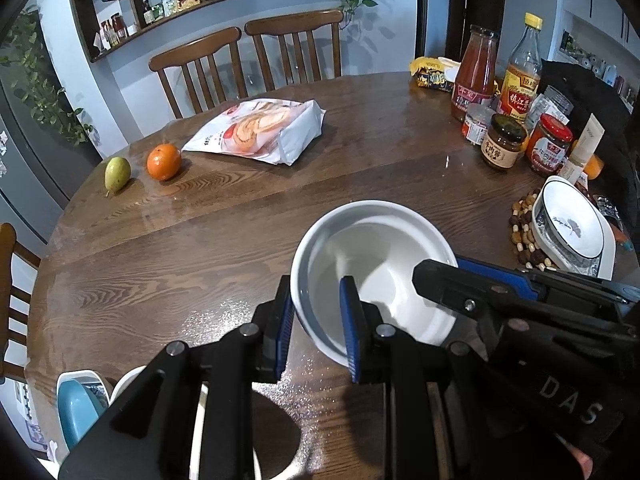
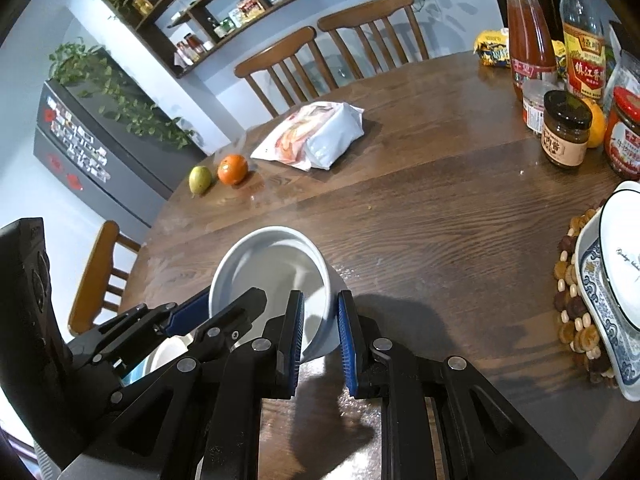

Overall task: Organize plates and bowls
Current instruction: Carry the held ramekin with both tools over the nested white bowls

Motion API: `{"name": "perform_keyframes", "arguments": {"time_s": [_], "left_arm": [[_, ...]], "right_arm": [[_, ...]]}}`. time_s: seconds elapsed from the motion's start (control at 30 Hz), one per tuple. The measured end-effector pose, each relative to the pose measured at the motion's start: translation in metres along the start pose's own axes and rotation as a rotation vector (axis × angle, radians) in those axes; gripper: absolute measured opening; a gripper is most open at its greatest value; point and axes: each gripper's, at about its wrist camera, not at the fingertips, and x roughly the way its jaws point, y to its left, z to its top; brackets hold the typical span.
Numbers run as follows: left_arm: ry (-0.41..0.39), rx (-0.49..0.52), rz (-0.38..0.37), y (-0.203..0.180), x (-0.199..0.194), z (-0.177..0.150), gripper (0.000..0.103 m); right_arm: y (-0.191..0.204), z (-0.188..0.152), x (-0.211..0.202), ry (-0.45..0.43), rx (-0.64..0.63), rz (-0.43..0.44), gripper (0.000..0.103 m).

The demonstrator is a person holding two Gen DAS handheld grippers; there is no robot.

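Observation:
A plain white bowl (image 1: 380, 264) is held tilted above the wooden table (image 1: 200, 264). My left gripper (image 1: 318, 312) is shut on its left rim, one blue pad inside and one outside. My right gripper (image 2: 320, 316) is shut on the opposite rim of the same bowl (image 2: 272, 268); it shows from the right in the left wrist view (image 1: 460, 276). A white bowl with a leaf print (image 1: 570, 224) sits in a blue-patterned dish (image 2: 600, 312) on a beaded mat at the right edge. More dishes, one light blue (image 1: 78, 408), lie low at the near left.
Jars and sauce bottles (image 1: 508, 136) crowd the far right of the table. A snack bag (image 1: 260, 128), an orange (image 1: 163, 162) and a pear (image 1: 117, 173) lie at the far left. Two wooden chairs (image 1: 248, 60) stand behind the table.

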Motion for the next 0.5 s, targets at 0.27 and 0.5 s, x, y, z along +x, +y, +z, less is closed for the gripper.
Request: {"name": "perform_keyframes", "arguments": {"time_s": [0.27,0.5], "left_arm": [[-0.036,-0.007,0.012,0.003,-0.020,-0.003,0.020],[-0.065,-0.013,0.019,0.005,-0.034,-0.008,0.020]], "right_arm": [[0.009,-0.002,-0.015,-0.028,-0.024,0.013,0.020],[0.020,-0.006,-0.025,-0.048,-0.045,0.015,0.020]]}}
